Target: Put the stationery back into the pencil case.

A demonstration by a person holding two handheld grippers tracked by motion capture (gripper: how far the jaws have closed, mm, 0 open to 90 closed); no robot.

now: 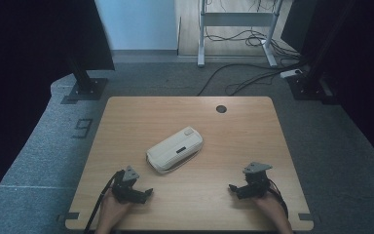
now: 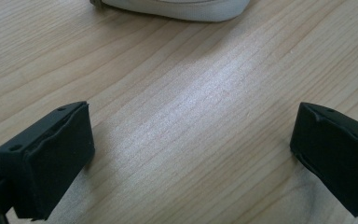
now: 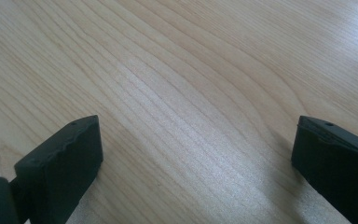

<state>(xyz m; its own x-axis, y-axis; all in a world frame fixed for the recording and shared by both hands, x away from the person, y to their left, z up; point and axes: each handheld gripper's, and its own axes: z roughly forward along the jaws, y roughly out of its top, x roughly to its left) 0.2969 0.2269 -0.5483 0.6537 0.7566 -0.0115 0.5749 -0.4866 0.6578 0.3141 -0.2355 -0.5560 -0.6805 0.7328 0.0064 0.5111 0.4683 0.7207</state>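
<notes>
The white, soft rectangular zipped pouch point(image 1: 175, 149) lies free at the middle of the light wooden worktop point(image 1: 243, 126), while the left claw point(image 1: 149, 191) and right claw point(image 1: 231, 187), both spread apart and empty, rest near the front edge, probably ready to approach it.

The white pouch point(image 2: 172, 8) was cut off by the top edge of the left gripper view, leaving a strip of its rim. The small dark label on its top, seen from the high view, was too small to read. Both forearms ran off the bottom edge.
</notes>
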